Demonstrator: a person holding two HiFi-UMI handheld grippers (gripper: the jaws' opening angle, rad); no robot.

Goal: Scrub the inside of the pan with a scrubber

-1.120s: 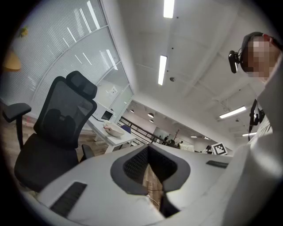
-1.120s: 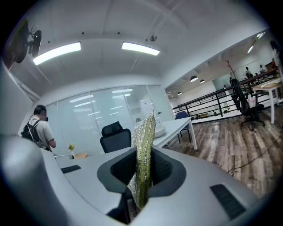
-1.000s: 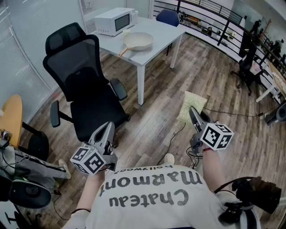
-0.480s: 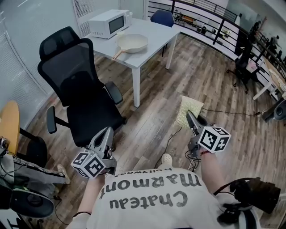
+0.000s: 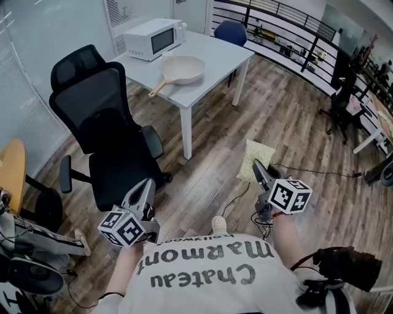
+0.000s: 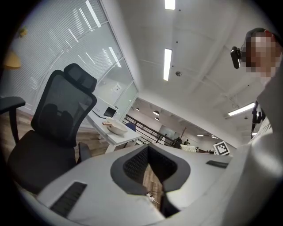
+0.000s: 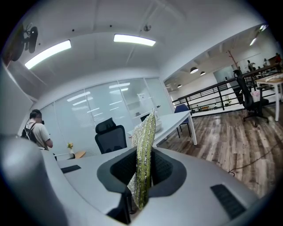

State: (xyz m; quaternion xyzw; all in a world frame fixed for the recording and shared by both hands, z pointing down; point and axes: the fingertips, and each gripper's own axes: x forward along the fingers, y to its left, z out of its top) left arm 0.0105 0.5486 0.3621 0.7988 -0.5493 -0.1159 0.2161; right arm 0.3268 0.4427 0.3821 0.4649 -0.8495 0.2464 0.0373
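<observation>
A cream pan (image 5: 185,68) with a wooden handle lies on the white table (image 5: 221,52) far ahead; it also shows small in the left gripper view (image 6: 116,128). My right gripper (image 5: 258,168) is held over the wooden floor, shut on a yellow-green scrubber (image 5: 256,159) that sticks up from its jaws. In the right gripper view the scrubber (image 7: 145,145) stands edge-on, pinched in the right gripper (image 7: 142,170). My left gripper (image 5: 146,186) hovers near the black chair, shut with nothing in it; the left gripper (image 6: 149,152) points toward the table.
A black office chair (image 5: 104,126) stands between my left gripper and the table. A white microwave (image 5: 151,38) sits on the table behind the pan. A blue chair (image 5: 232,32) is at the far side. Cables (image 5: 307,172) trail across the floor on the right. A railing (image 5: 288,18) runs at the back.
The view has shifted a little: the table and pan now sit slightly lower in the head view. Both grippers stay in about the same place, and the scrubber is still held.
</observation>
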